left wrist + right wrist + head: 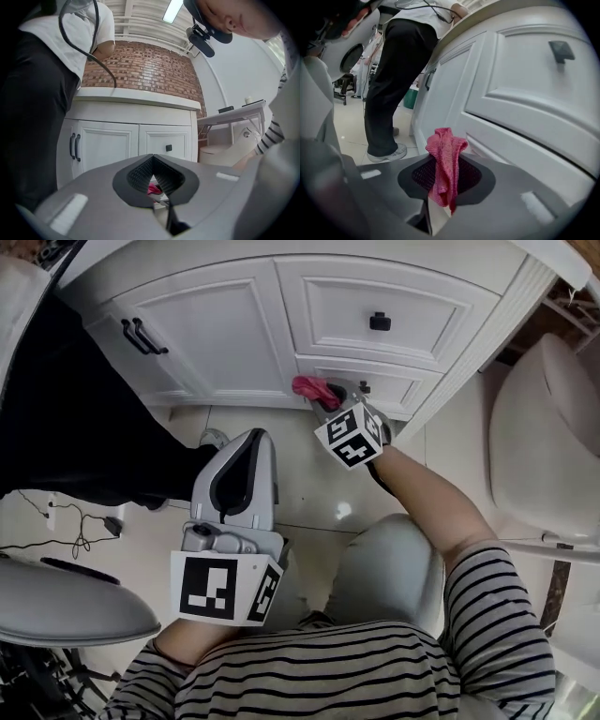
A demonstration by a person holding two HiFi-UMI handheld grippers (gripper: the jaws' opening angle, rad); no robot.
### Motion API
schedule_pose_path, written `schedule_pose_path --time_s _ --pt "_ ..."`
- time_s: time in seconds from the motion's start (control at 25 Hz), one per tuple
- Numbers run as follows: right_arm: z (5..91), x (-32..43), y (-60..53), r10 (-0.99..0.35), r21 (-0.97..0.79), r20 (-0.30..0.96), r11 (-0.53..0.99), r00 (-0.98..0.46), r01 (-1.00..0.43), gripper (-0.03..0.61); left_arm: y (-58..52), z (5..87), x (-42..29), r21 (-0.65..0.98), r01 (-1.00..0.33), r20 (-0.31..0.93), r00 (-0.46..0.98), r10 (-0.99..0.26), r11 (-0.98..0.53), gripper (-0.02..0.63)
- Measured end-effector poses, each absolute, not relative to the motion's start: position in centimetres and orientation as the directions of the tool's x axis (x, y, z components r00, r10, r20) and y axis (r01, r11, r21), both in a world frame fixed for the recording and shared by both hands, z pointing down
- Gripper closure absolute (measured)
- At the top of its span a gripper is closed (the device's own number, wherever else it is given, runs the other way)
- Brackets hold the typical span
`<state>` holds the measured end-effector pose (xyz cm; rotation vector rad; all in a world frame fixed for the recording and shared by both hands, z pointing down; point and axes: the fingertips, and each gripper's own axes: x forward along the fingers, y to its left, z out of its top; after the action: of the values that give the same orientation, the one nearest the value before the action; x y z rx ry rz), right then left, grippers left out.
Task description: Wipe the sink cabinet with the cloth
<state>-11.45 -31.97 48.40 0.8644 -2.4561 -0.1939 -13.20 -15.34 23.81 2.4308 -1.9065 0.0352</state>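
Observation:
The white sink cabinet (234,334) fills the top of the head view, with two doors at left and drawers at right. My right gripper (325,397) is shut on a pink cloth (308,386), held close to the upper edge of the lower drawer (394,390). In the right gripper view the cloth (446,161) stands up bunched from between the jaws of the right gripper (445,164), next to the drawer front (525,93); contact is unclear. My left gripper (251,437) hovers lower left over the floor, shut and holding nothing, aimed at the cabinet (108,145).
A person in black trousers (84,418) stands at the cabinet's left side, with a shoe (386,152) on the tiles. A toilet (544,437) is on the right. Cables (66,540) lie on the floor at left. Black door handles (142,336) and a drawer knob (380,322) stick out.

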Motion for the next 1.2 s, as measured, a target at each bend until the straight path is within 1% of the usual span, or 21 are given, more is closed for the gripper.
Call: schedule_pose_path --time_s 0.08,0.2,0.36,0.52,0.6,0.76,0.96,1.0,1.04,1.2 --pt "49.1 -12.0 -32.8 -0.638 0.292 0.437 0.768 -0.635 -0.571 0.483 -15.7 24.2 -13.8 0.033 -0.972 0.059 0.234 -0.97 -0.233 0.614" --pt "49.4 -10.6 -33.3 -0.661 0.237 0.444 0.738 -0.606 -0.632 0.483 -15.8 24.5 -14.2 0.034 -0.972 0.064 0.232 -0.971 -0.231 0.614" --pt "49.3 -5.5 -33.5 -0.703 0.182 0.426 0.683 -0.569 -0.707 0.485 -15.7 24.8 -13.7 0.036 -0.969 0.061 0.246 -0.967 -0.245 0.614" --pt "48.3 -1.3 -32.3 -0.723 0.157 0.39 0.663 -0.571 -0.732 0.486 -15.7 24.8 -12.6 0.034 -0.963 0.055 0.269 -0.962 -0.267 0.614" --pt "48.5 1.5 -32.5 -0.757 0.152 0.388 0.615 -0.525 -0.774 0.486 -15.8 24.6 -12.0 0.032 -0.961 0.05 0.277 -0.959 -0.276 0.614" --pt "49.6 8.8 -34.2 -0.829 0.133 0.408 0.467 -0.382 -0.874 0.486 -16.0 24.5 -11.4 0.026 -0.958 0.049 0.287 -0.957 -0.286 0.614" --pt "50.5 11.4 -33.3 -0.859 0.115 0.419 0.372 -0.294 -0.921 0.486 -16.3 24.8 -12.2 0.023 -0.962 0.055 0.272 -0.961 -0.271 0.614" --pt "50.9 10.8 -32.8 -0.852 0.111 0.424 0.385 -0.307 -0.916 0.488 -16.3 24.8 -12.4 0.02 -0.963 0.055 0.27 -0.961 -0.269 0.614" --pt "51.4 9.3 -32.3 -0.833 0.106 0.428 0.432 -0.352 -0.895 0.488 -16.2 24.8 -12.6 0.015 -0.964 0.056 0.267 -0.962 -0.267 0.614" --pt "54.0 -1.0 -30.6 -0.666 0.092 0.437 0.702 -0.605 -0.706 0.488 -16.0 25.1 -13.8 -0.003 -0.97 0.073 0.243 -0.967 -0.244 0.614"
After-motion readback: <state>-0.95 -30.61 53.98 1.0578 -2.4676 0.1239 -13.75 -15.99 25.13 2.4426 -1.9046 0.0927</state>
